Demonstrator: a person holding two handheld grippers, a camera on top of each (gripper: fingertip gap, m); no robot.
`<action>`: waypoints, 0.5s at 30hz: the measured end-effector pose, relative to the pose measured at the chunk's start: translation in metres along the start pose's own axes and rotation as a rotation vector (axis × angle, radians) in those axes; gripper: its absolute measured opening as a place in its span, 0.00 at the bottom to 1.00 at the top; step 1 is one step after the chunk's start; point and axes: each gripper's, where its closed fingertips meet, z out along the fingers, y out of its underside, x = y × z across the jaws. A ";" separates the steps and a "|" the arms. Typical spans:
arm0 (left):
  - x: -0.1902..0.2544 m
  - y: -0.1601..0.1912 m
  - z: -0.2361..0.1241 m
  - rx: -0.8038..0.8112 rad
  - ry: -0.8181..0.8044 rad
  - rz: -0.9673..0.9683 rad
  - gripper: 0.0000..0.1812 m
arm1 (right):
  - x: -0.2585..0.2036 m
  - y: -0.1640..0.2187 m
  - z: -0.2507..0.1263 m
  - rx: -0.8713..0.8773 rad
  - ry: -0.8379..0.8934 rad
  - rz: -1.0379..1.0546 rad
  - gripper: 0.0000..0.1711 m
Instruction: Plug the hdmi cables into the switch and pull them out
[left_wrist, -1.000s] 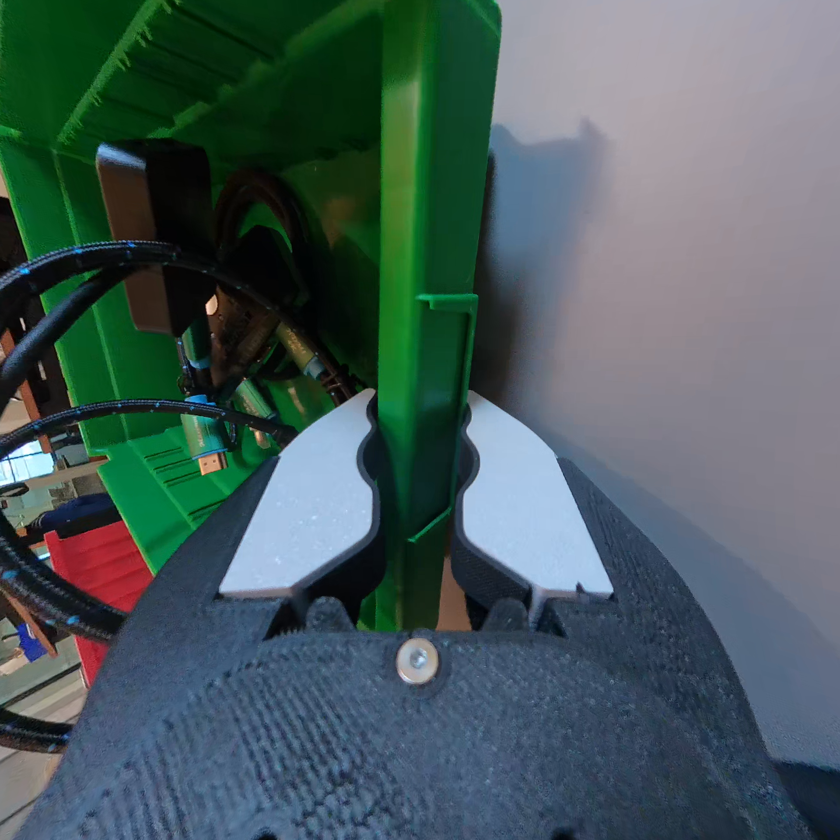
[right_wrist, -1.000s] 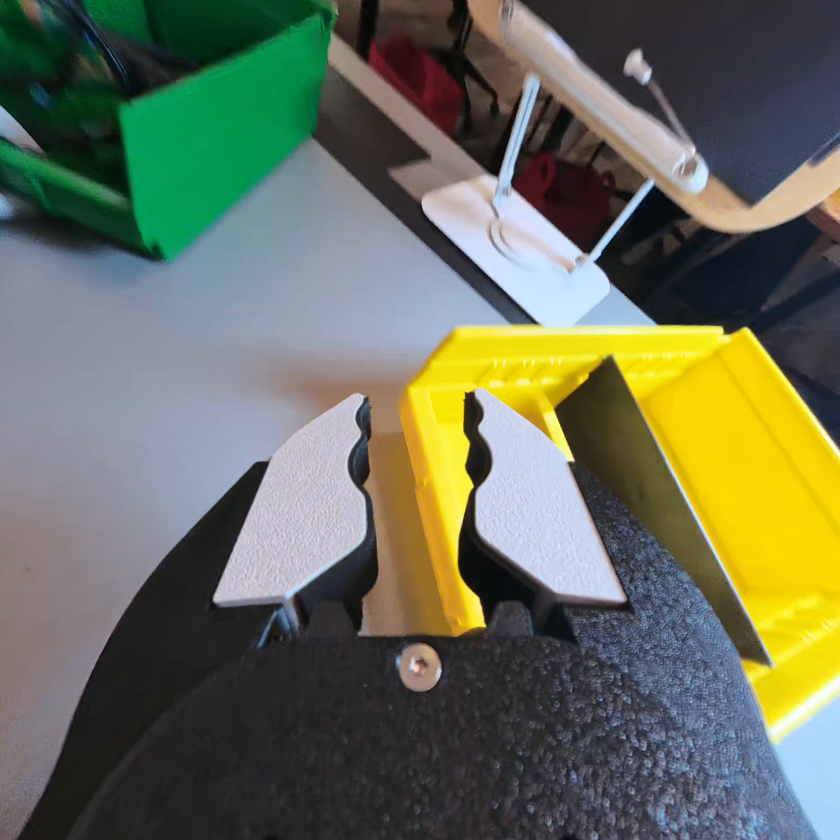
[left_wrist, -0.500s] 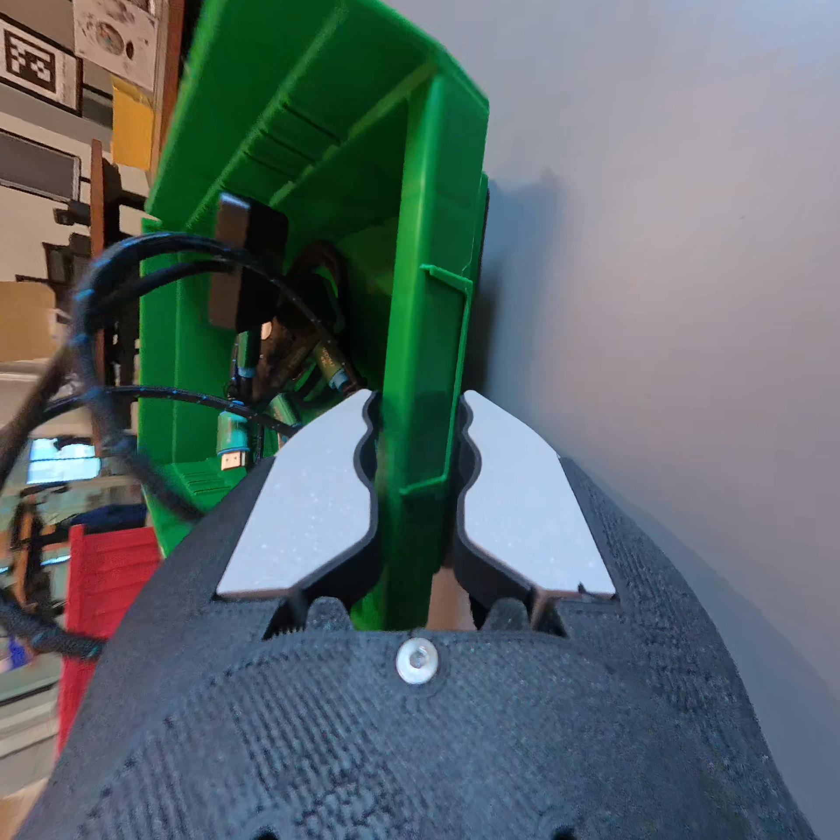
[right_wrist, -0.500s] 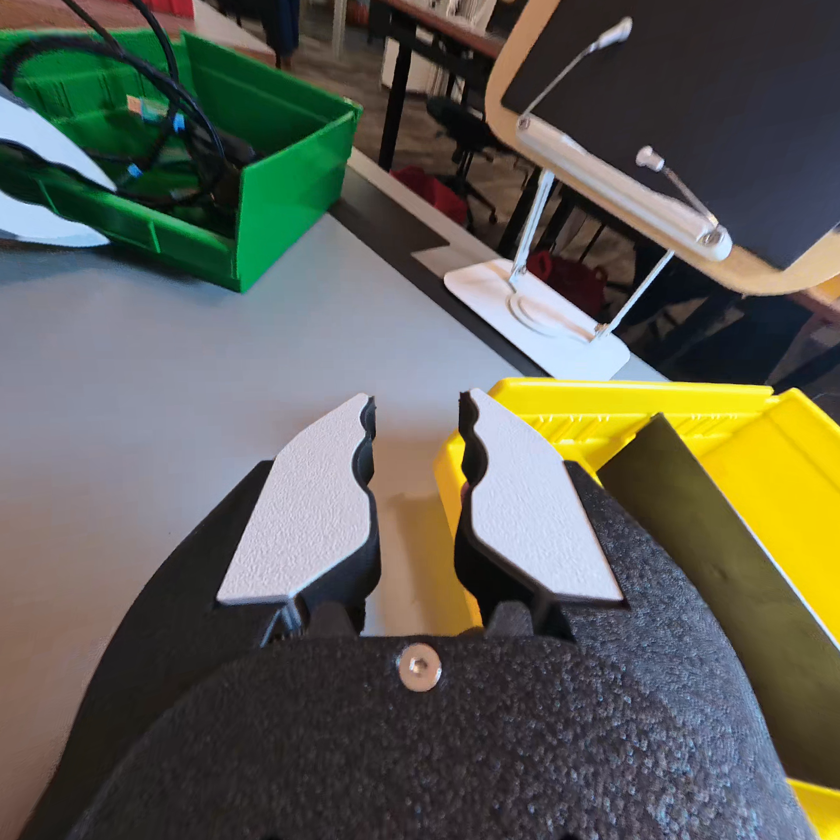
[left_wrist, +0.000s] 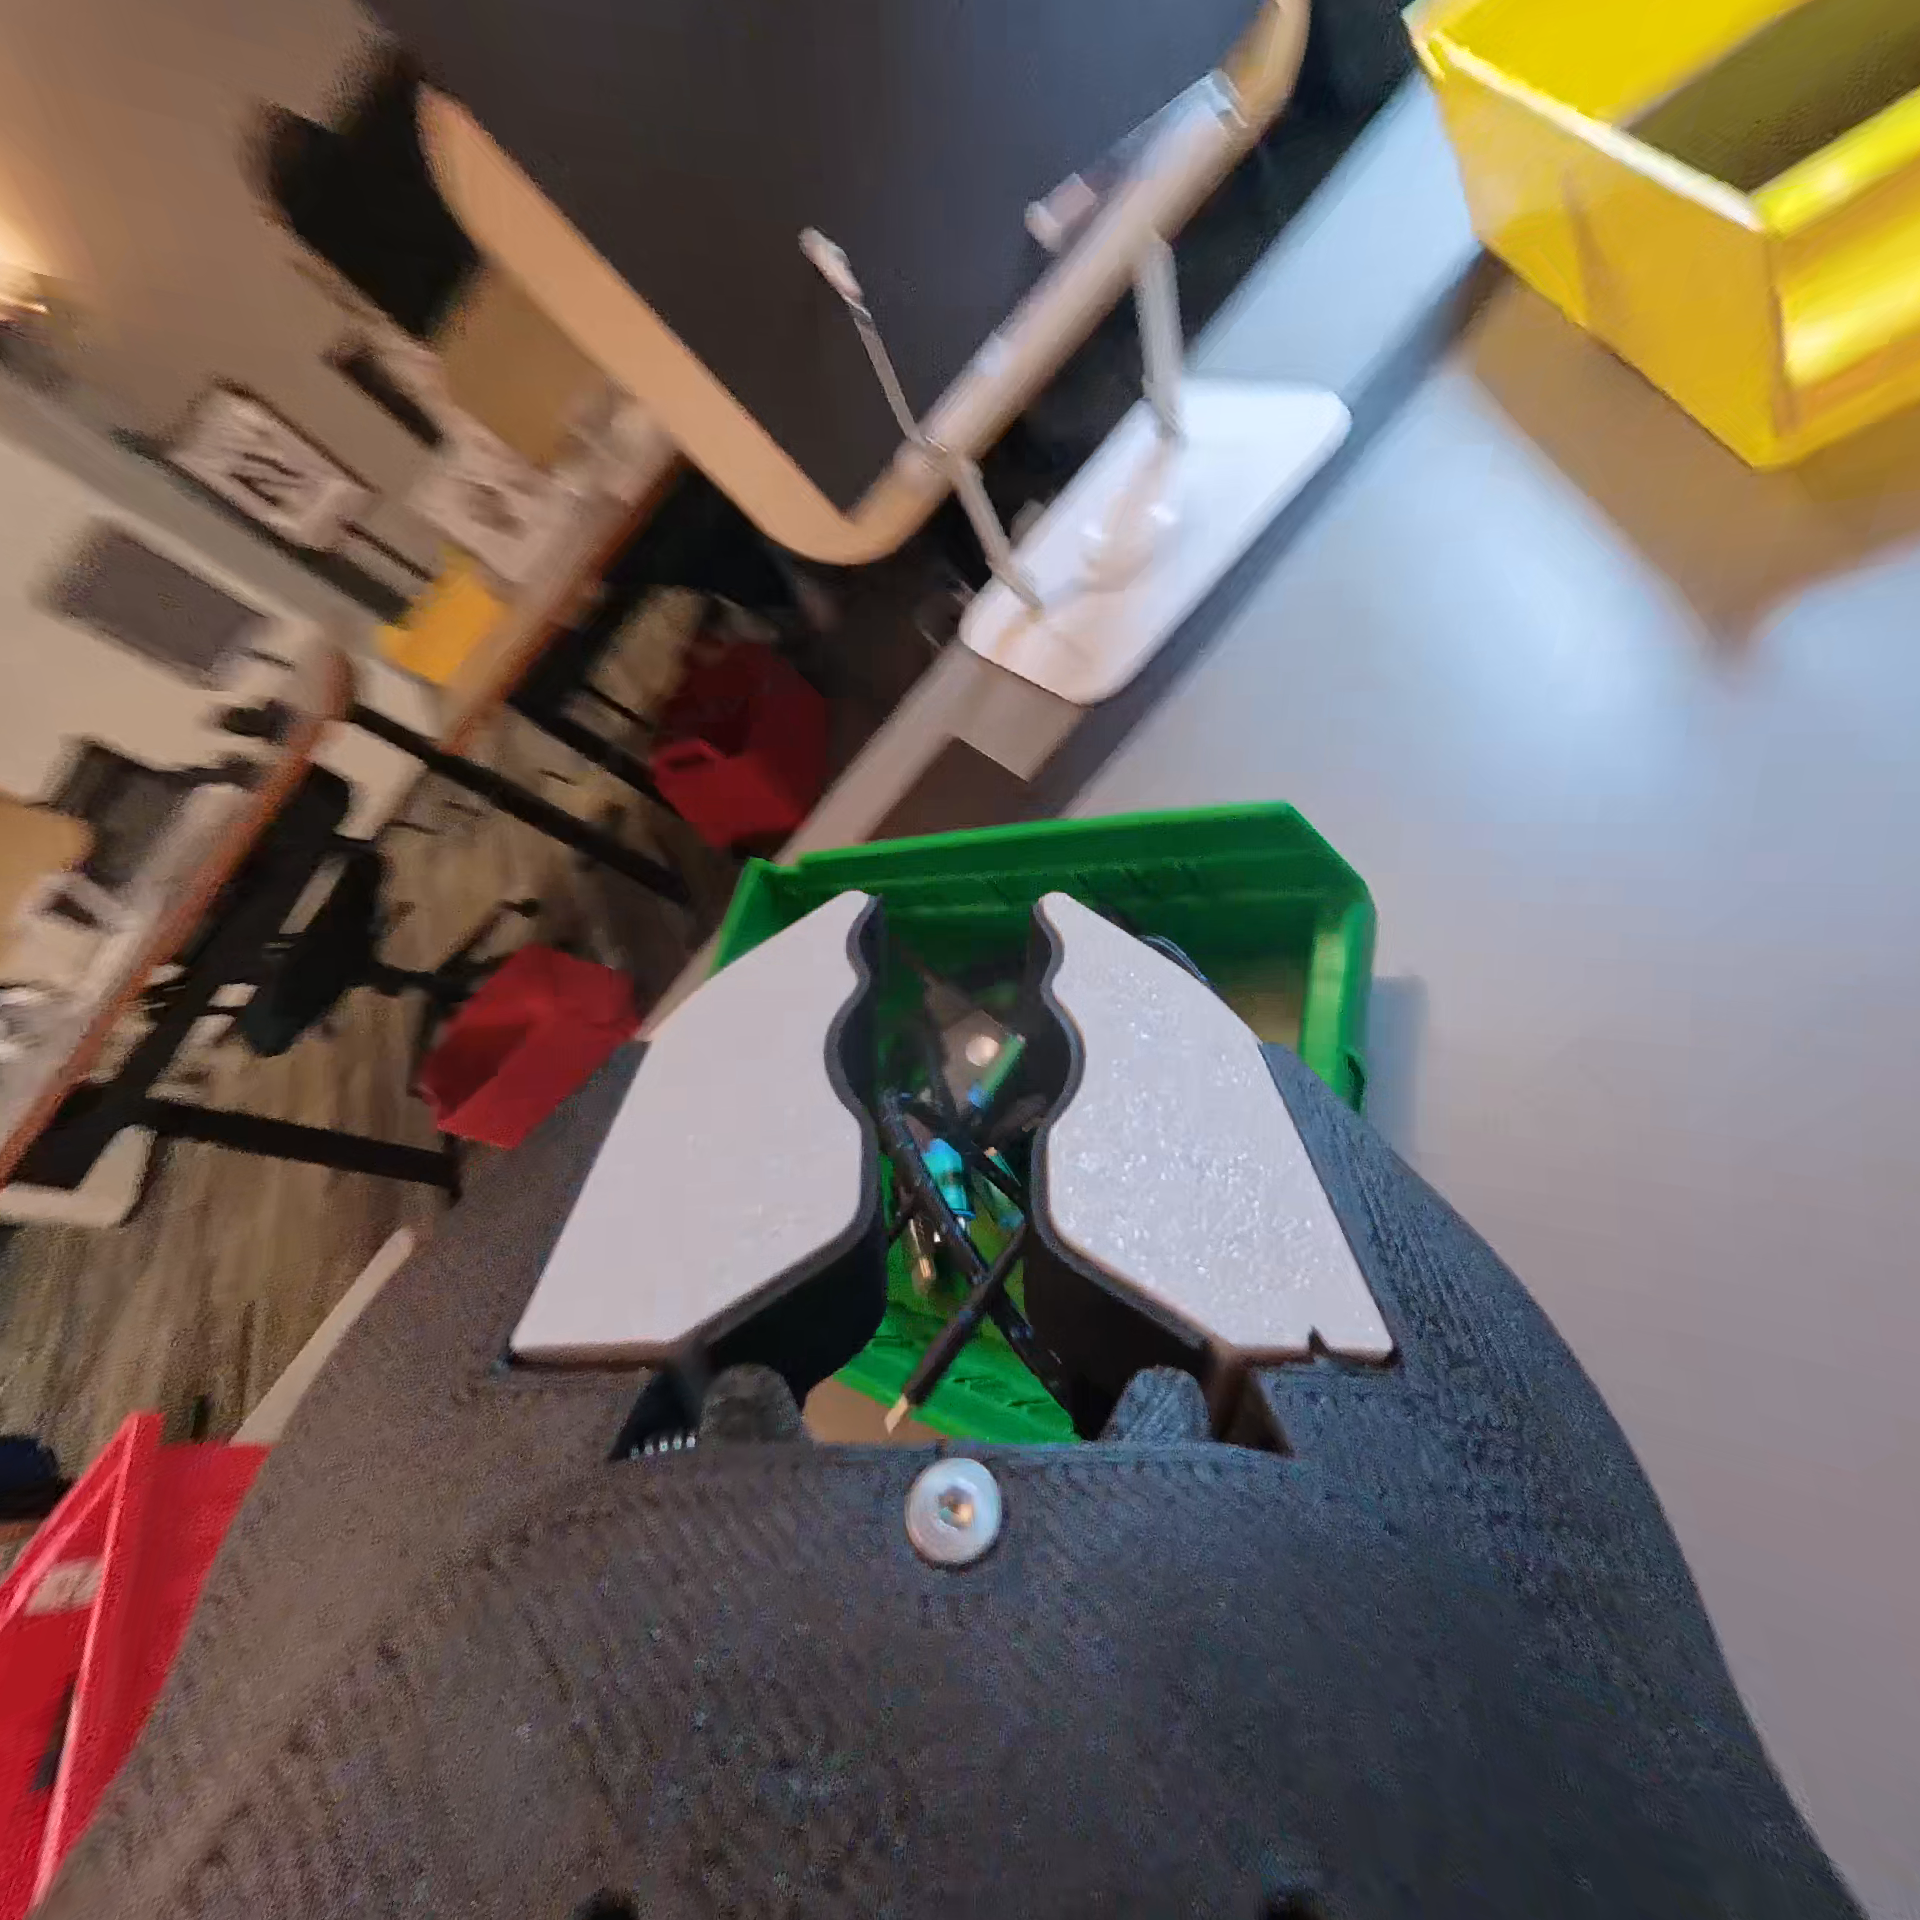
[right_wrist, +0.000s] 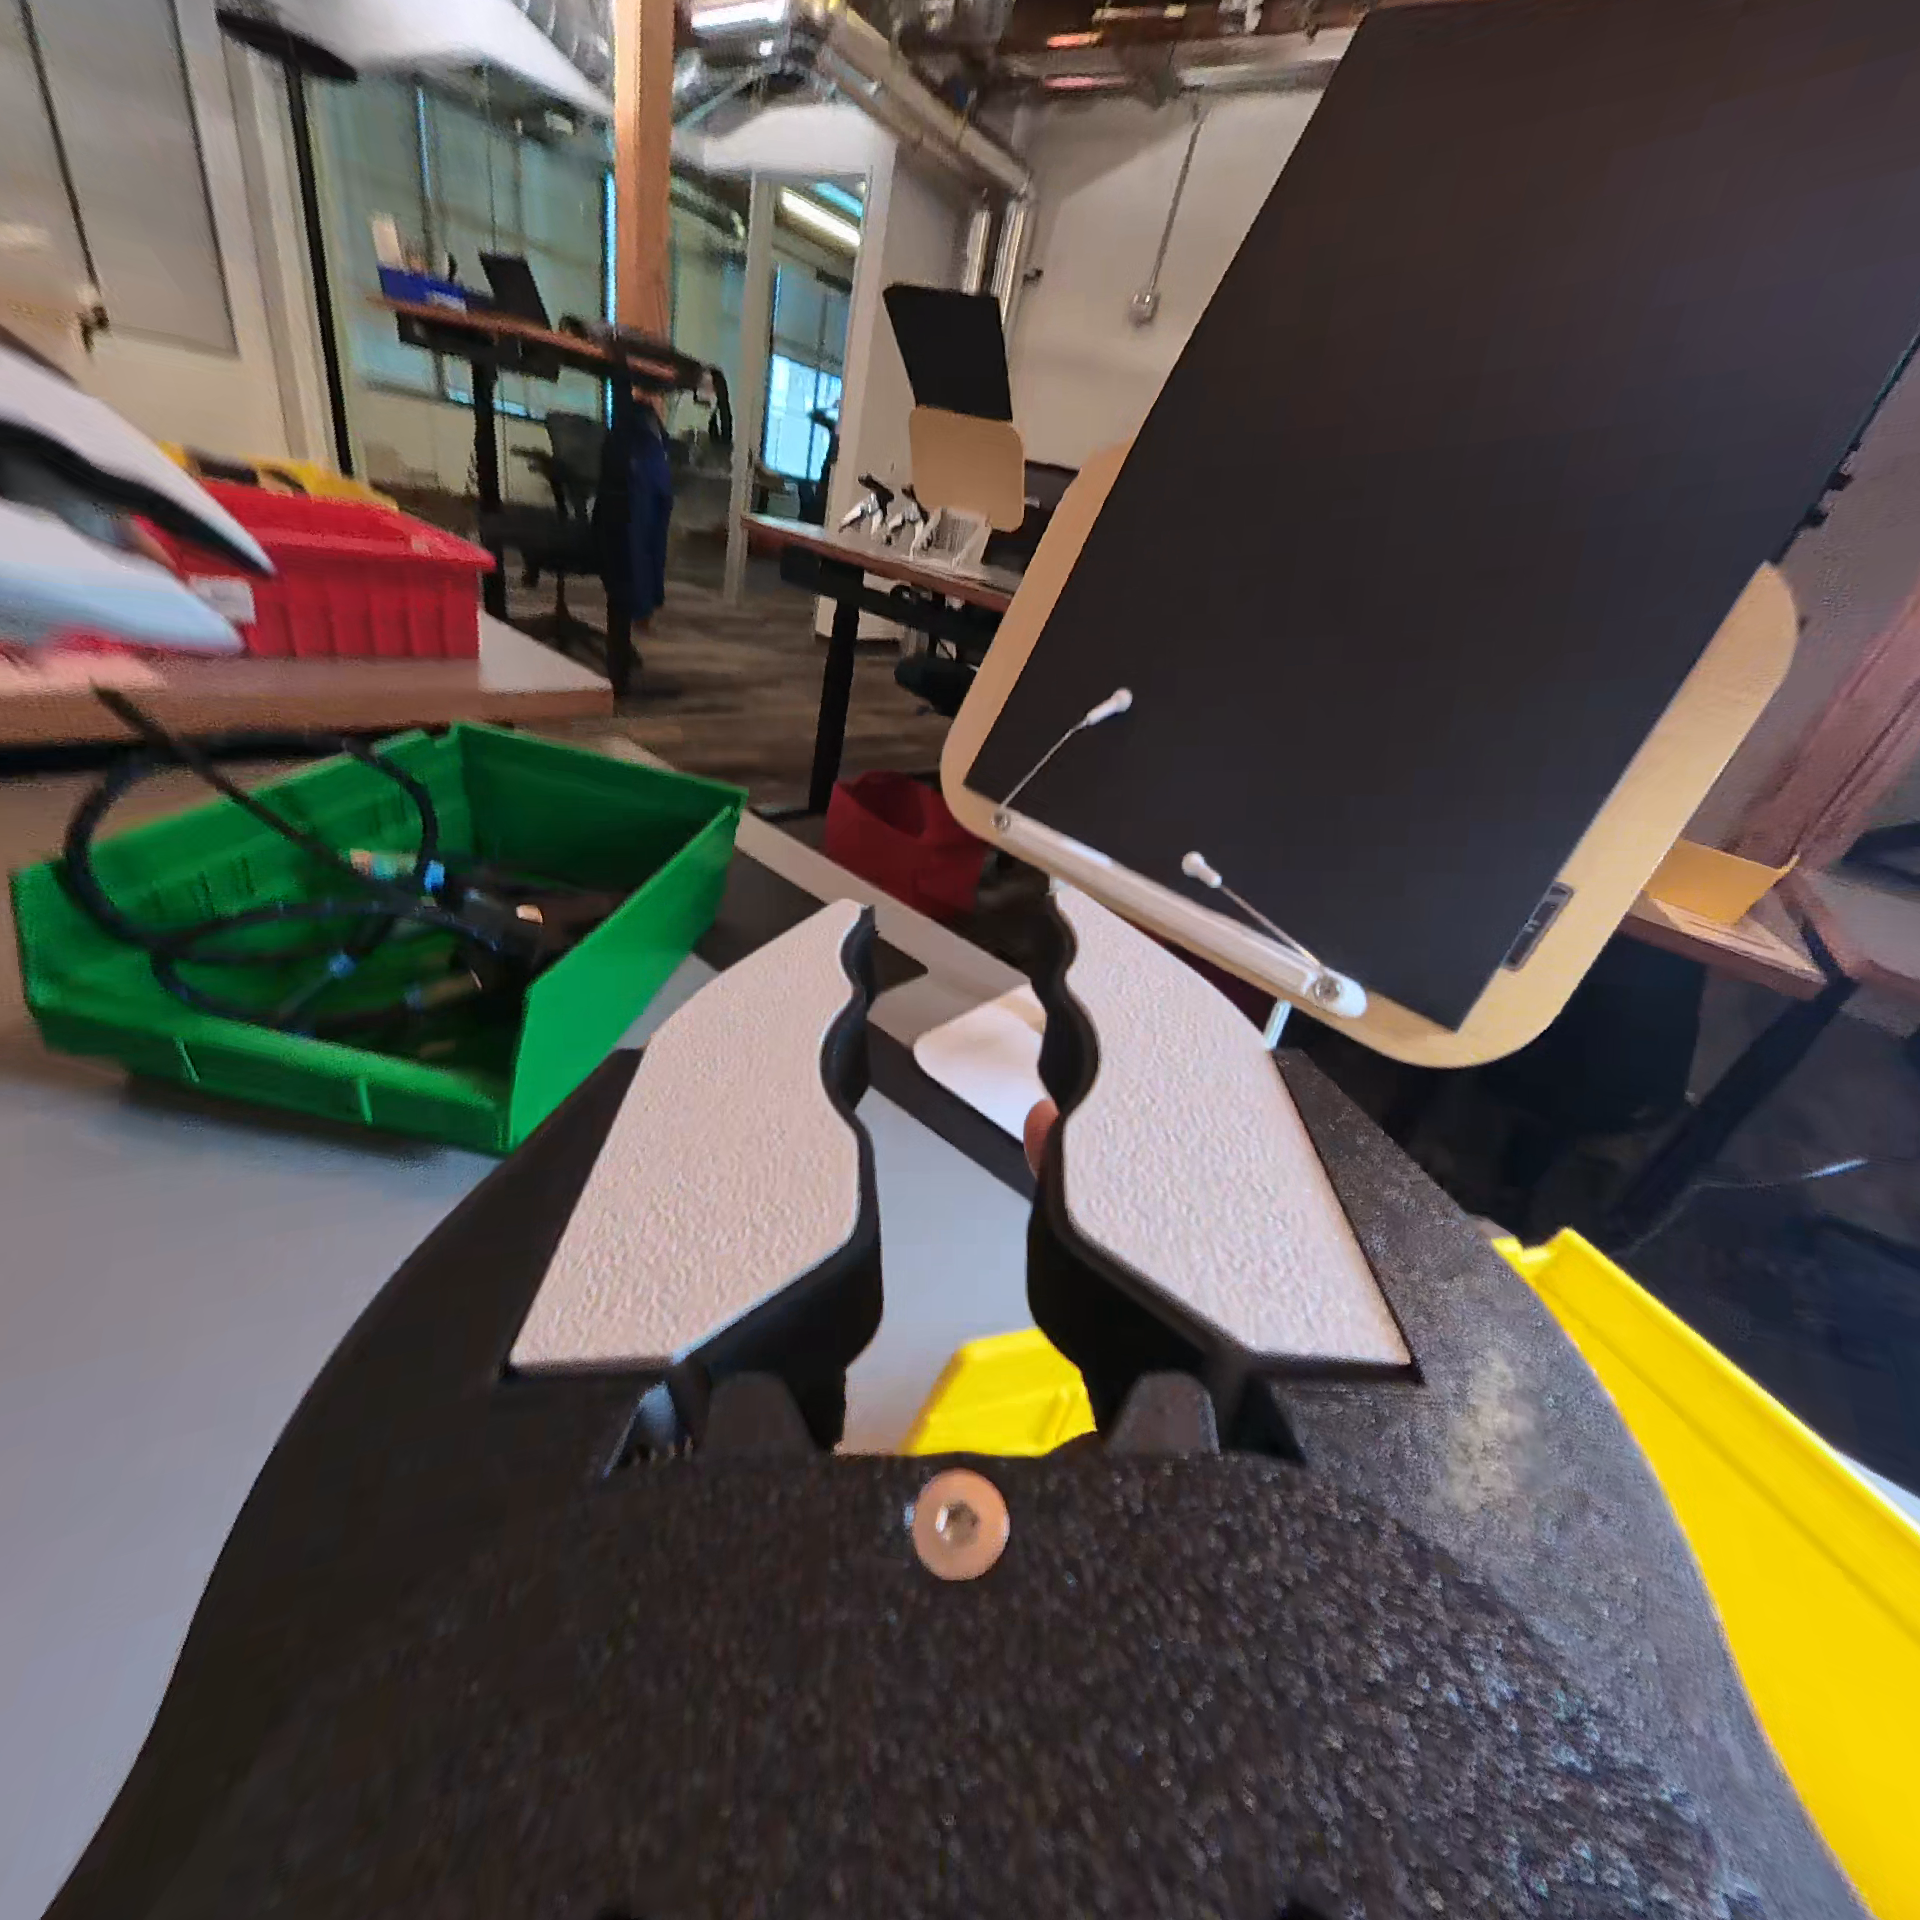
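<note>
The green bin (left_wrist: 1143, 831) stands on the grey table and holds a tangle of black braided HDMI cables (left_wrist: 940, 1174) with teal-and-gold plugs. My left gripper (left_wrist: 956, 914) is open and empty, hovering above the bin and looking down into it. In the right wrist view the green bin (right_wrist: 582, 966) sits at the left with the cables (right_wrist: 260, 914) and a dark box-like thing (right_wrist: 499, 914) inside. My right gripper (right_wrist: 956, 925) is open and empty, raised above the table beside the yellow bin (right_wrist: 1714, 1507). My left gripper (right_wrist: 249, 603) shows at the far left edge.
The yellow bin (left_wrist: 1662, 239) stands to the right of the green one. A black board on a white stand (right_wrist: 1455, 520) rises behind the table's far edge, its base (left_wrist: 1143, 540) on the table. Red bins (right_wrist: 343, 582) and desks lie beyond. Left tips to right tips: about 30 cm.
My left gripper has let go of the green bin's wall and lifted above the bin, which now rests flat. My right gripper has come off the yellow bin's rim and tilted up.
</note>
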 end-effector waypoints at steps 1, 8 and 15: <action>0.003 0.004 0.015 -0.089 0.080 0.045 0.15 | 0.004 -0.008 0.000 0.016 -0.001 0.026 0.17; 0.038 0.096 0.086 -0.735 0.406 0.472 0.24 | 0.045 -0.003 -0.036 0.002 0.056 0.014 0.15; 0.059 0.109 0.106 -0.768 0.422 0.478 0.21 | 0.076 -0.013 -0.057 0.056 0.058 0.165 0.12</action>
